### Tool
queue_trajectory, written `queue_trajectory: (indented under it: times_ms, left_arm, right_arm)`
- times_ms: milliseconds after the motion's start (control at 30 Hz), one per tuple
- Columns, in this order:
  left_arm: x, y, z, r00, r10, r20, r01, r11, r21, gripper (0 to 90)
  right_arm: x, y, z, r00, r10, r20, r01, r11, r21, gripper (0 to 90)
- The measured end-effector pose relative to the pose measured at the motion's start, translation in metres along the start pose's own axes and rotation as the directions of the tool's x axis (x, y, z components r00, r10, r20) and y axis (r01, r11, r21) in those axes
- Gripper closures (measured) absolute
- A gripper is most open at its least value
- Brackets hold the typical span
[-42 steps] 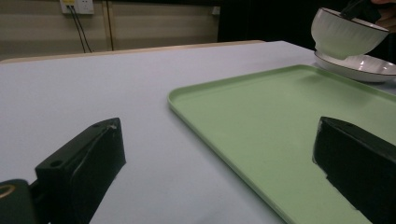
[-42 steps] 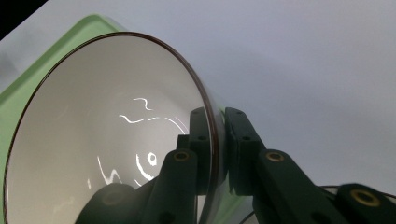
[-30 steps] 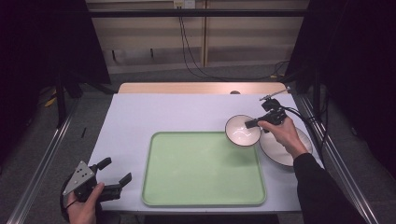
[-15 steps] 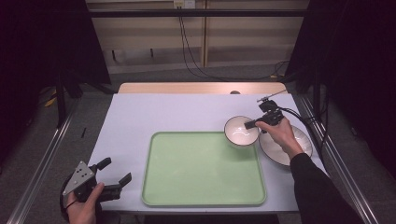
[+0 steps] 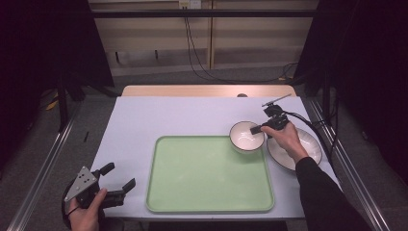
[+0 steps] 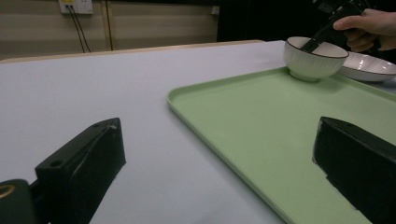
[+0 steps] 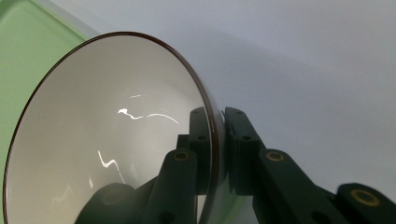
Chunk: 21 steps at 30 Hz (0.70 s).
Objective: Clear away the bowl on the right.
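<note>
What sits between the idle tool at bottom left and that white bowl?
Bare table, then the empty green tray. The high view shows it between the left tool and the bowl.

A glossy white ceramic bowl point(image 7: 112, 140) is glinting; the pale green plastic tray point(image 5: 207, 175) is looking smooth and matt.

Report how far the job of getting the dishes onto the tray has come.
Done: nothing sits fully on the tray yet. In hand: the right gripper is shut on the bowl rim, one jaw inside and one outside, with the bowl over the tray's far right corner. Left, as a guess: setting the bowl down, then the plate, which lies on the table. The left gripper is open.
</note>
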<state>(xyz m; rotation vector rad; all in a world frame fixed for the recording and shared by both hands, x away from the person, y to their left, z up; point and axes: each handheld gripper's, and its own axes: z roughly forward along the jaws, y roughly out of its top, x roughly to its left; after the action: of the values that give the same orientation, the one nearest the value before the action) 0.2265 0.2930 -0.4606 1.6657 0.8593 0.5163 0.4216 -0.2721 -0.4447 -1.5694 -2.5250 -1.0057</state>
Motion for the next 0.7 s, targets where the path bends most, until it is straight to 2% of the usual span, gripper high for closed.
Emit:
queue_trajectory:
  times_ms: [333, 700]
  left_arm:
    - [0.0008, -0.0001, 0.0, 1.0, 0.001, -0.006, -0.001, 1.0, 0.002, 2.1]
    - [0.0002, 0.0002, -0.0004, 1.0, -0.003, 0.004, 0.003, 1.0, -0.006, 2.1]
  right_arm:
    - [-0.0032, -0.0029, 0.0008, 0.9998, 0.014, 0.011, -0.015, 1.0, 0.006, 83.2]
    - [-0.0026, -0.005, 0.0009, 0.9998, 0.0, 0.02, 0.0, 1.0, -0.003, 83.2]
